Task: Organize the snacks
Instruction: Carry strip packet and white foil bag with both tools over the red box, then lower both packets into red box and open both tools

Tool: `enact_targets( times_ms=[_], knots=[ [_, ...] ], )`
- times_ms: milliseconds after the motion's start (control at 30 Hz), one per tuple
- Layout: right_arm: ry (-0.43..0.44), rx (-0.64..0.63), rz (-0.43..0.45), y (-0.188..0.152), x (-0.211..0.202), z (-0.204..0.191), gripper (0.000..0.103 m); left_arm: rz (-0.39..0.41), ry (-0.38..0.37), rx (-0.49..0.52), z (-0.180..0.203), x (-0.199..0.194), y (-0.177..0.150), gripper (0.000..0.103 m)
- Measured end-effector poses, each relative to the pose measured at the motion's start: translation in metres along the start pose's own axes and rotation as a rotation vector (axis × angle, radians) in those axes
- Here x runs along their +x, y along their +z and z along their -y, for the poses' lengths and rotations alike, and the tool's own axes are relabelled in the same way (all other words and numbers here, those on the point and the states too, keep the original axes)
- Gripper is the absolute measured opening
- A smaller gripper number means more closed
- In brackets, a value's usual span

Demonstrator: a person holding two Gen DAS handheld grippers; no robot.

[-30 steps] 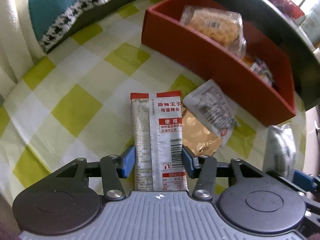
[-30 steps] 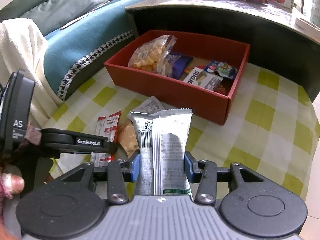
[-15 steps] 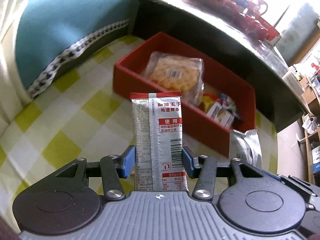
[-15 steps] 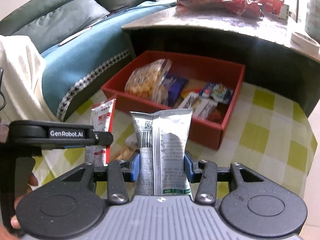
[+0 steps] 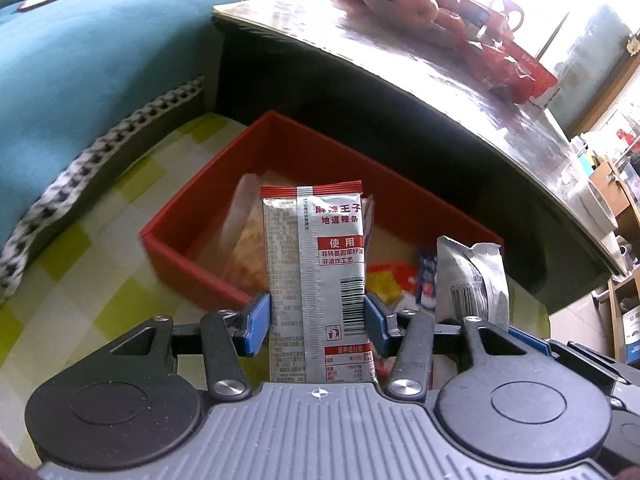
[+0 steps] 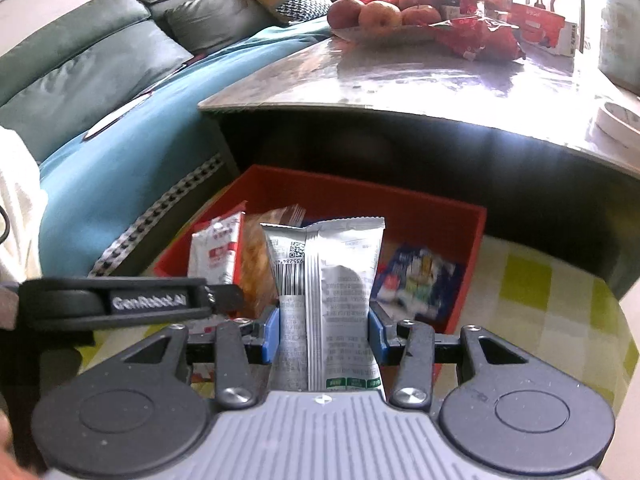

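The red box (image 6: pixel 472 240) is open from above, but the dark table edge (image 6: pixel 400 128) overhangs its far wall. Inside, a clear bag of biscuits (image 5: pixel 244 240) fills the left end and small packets (image 6: pixel 416 276) the right. The checked cloth (image 6: pixel 552 292) right of the box lies bare.

A home living room is shown. A grey-green sofa (image 6: pixel 100 56) with a teal throw (image 6: pixel 132 152) and a patterned cushion (image 6: pixel 300 2) is seen behind a glossy coffee table (image 6: pixel 400 80), on which a plate of apples (image 6: pixel 376 14) and red gift boxes (image 6: pixel 536 24) are set. A yellow-checked cloth (image 6: pixel 560 300) is spread below.
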State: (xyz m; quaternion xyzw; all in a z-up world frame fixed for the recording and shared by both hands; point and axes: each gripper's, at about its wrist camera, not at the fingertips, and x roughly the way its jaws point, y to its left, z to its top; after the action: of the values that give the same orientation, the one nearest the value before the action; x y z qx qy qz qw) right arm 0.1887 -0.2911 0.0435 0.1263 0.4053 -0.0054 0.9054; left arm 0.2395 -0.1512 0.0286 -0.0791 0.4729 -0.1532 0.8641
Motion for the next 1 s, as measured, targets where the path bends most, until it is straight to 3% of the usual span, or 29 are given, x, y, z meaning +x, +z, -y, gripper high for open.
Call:
enact_targets(
  times_ms=[200, 533, 667, 1000],
  knots=[
    [-0.013, 0.017, -0.014, 0.019, 0.027, 0.013, 0.046, 0.003, 0.007, 0.035, 0.010, 0.023, 0.019, 0.059],
    [-0.051, 0.018, -0.050, 0.029, 0.069, 0.025, 0.046, 0.063, 0.085, 0.128, 0.024, 0.041, 0.029, 0.064],
    [-0.066, 0.024, -0.065, 0.025, 0.074, 0.031, 0.047, 0.073, 0.121, 0.173, 0.030, 0.046, 0.025, 0.071],
    [-0.092, 0.015, -0.046, 0.028, 0.066, 0.032, 0.052, 0.071, 0.108, 0.165, 0.029, 0.039, 0.025, 0.079]
  ],
)
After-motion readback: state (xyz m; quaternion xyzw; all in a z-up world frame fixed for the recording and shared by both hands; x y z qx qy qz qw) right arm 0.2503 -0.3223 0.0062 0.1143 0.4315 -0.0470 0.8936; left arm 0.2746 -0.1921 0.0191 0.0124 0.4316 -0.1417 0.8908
